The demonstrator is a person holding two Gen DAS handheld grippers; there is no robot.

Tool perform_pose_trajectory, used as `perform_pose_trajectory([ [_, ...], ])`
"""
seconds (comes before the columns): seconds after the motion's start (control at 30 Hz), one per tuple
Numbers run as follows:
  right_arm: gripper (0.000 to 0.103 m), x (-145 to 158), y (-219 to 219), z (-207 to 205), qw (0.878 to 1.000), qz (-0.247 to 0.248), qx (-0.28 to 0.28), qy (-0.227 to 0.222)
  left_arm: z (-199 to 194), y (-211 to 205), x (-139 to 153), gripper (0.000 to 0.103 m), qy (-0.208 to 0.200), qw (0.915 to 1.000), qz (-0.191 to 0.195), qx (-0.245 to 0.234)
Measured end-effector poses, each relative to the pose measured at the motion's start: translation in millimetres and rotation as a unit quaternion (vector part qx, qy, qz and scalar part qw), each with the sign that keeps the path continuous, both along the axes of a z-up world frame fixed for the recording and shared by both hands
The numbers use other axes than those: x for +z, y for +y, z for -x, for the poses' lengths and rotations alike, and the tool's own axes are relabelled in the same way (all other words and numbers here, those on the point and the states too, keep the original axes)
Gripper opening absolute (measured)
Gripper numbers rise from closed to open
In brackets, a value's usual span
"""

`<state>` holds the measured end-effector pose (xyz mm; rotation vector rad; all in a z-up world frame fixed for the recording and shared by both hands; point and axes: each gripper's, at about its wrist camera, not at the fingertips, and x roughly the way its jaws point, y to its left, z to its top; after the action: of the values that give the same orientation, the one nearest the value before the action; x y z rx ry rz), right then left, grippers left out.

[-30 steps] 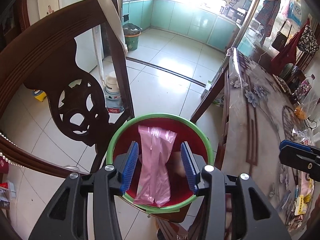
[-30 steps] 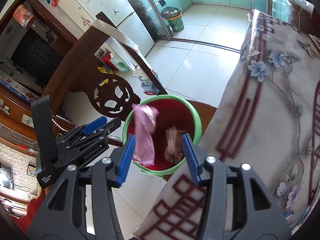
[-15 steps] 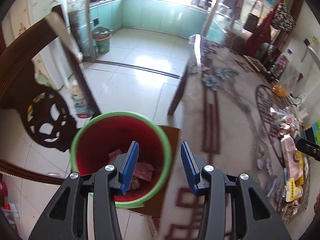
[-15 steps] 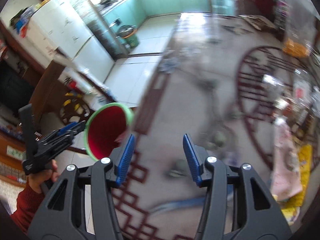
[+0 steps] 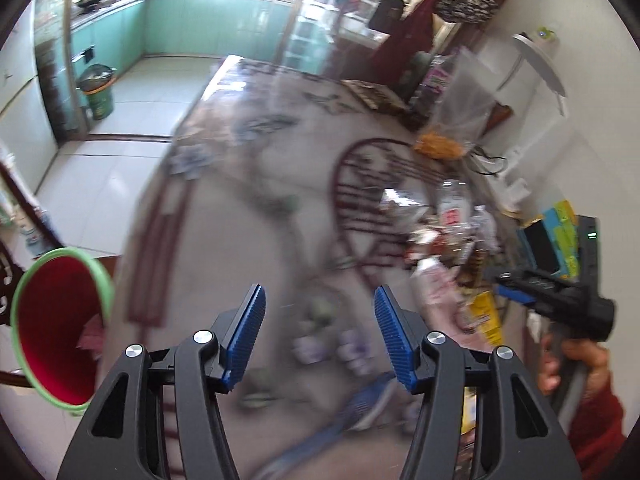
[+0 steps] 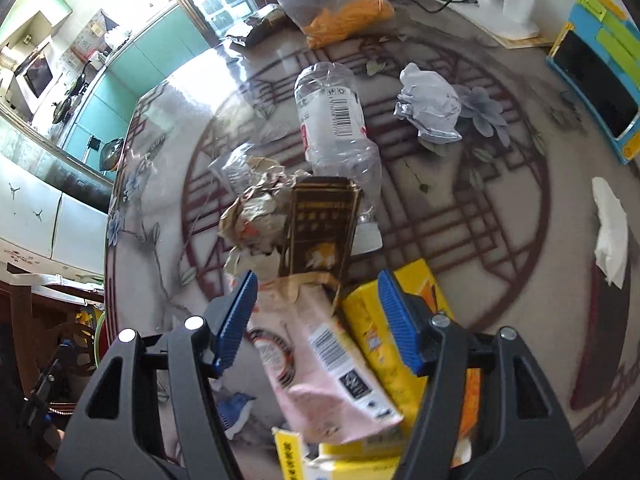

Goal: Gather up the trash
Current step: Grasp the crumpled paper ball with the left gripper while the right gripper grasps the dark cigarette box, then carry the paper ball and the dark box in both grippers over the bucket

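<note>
My right gripper [image 6: 316, 312] is open and empty above a heap of trash on the table: a pink wrapper [image 6: 320, 364], a yellow packet [image 6: 380, 328], a brown carton [image 6: 320, 228], crumpled brown paper [image 6: 252, 212], a clear plastic bottle [image 6: 336, 124] and a crumpled white wrapper [image 6: 430, 106]. My left gripper [image 5: 318, 332] is open and empty over the patterned tablecloth [image 5: 240, 200]. The red bin with a green rim [image 5: 56, 320] stands at the left, off the table edge, with pink trash inside. The right gripper [image 5: 560, 304] shows at the right of the left wrist view.
A clear bag of orange snacks [image 6: 344, 8] lies at the far side of the table. A blue and green box [image 6: 592, 60] and a white tissue [image 6: 610, 232] are at the right. A dark wooden chair [image 6: 52, 320] stands beside the table by the bin.
Both grippers have swung away from the red bin to the table. The pink bag that hung over the bin now lies inside it. The right gripper now hovers over the trash heap.
</note>
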<state>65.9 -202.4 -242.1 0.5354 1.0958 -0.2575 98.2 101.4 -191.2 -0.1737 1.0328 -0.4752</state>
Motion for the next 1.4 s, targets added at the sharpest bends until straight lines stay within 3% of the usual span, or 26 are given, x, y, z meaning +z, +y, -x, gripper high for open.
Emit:
perform_pose_trajectory([
  [0.3, 0.061, -34.7, -28.8, -26.9, 0.998, -0.054, 0.041, 0.01, -7.6, -92.4, -0.6, 0.054, 0.013, 0.9994, -0.016, -0.029],
  [0.37, 0.055, -39.5, -28.1, -32.1, 0.996, -0.055, 0.066, 0.014, -11.2, -108.4, -4.6, 0.054, 0.026, 0.9991, -0.019, -0.029],
  [0.4, 0.045, -41.8, -28.1, -34.8, 0.995, -0.06, 0.078, 0.016, -13.3, -115.7, -4.9, 0.054, 0.03, 0.9989, -0.02, -0.029],
  [0.43, 0.042, -42.4, -27.4, -39.5, 0.994, -0.068, 0.086, 0.014, -15.0, -122.7, -5.7, 0.054, 0.033, 0.9988, -0.021, -0.03],
  [0.63, 0.037, -21.6, -46.4, -31.2, 0.991, -0.071, 0.113, -0.016, -30.2, -166.0, -12.7, 0.054, 0.041, 0.9971, -0.041, -0.05],
  [0.87, 0.038, -2.5, -96.7, -7.6, 0.992, -0.089, 0.075, -0.042, -57.0, -207.4, -40.9, 0.054, 0.074, 0.9936, -0.054, -0.067],
  [1.0, 0.038, -1.9, -105.1, 3.1, 0.993, -0.092, 0.06, -0.044, -64.3, -221.0, -57.4, 0.051, 0.089, 0.9913, -0.062, -0.074],
  [1.1, 0.038, 0.3, -103.6, 6.6, 0.994, -0.085, 0.059, -0.045, -66.0, -222.6, -59.6, 0.032, 0.082, 0.9921, -0.06, -0.073],
  [1.4, 0.038, 13.7, -87.0, 8.4, 0.993, -0.079, 0.073, -0.057, -63.4, -201.6, -42.5, 0.024, 0.072, 0.9951, -0.02, -0.065],
])
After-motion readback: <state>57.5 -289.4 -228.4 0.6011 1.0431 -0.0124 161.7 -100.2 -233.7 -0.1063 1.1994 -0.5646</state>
